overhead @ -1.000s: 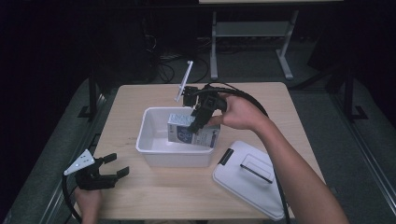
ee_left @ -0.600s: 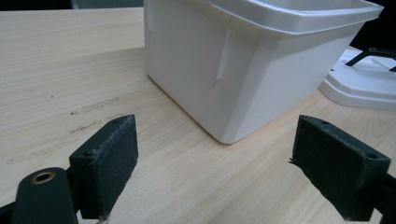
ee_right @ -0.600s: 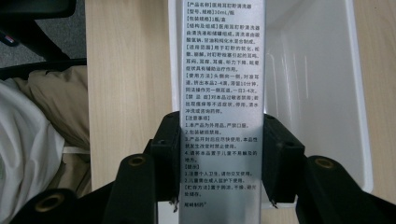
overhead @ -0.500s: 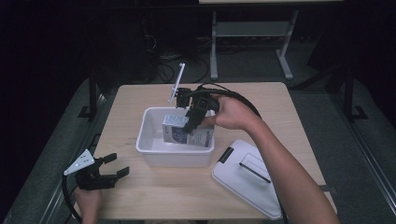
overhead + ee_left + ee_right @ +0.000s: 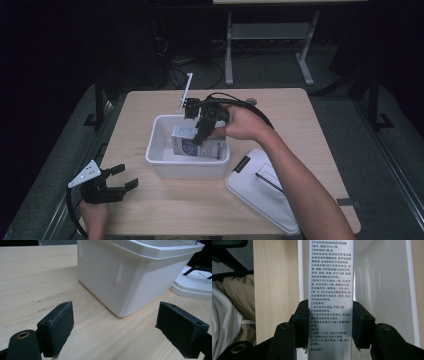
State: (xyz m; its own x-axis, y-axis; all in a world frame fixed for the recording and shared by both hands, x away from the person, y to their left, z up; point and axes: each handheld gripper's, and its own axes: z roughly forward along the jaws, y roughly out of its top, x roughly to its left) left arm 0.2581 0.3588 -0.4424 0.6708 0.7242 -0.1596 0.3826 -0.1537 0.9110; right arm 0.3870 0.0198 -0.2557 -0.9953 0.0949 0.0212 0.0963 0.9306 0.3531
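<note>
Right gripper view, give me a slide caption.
Right gripper clamps a printed grey carton over the white plastic bin.

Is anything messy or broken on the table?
Nothing looks spilled or broken. The lid is off, lying on the table beside the white bin. The box stands inside the bin, clamped by the right gripper.

Wood table (image 5: 150, 210) w/ tub (image 5: 165, 167), lid (image 5: 260, 192)

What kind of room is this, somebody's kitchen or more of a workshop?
More likely a lab or test room: a bare wooden table in a dark space, loose cables on the floor behind, a metal stand, and handheld gripper tools like the left gripper.
</note>
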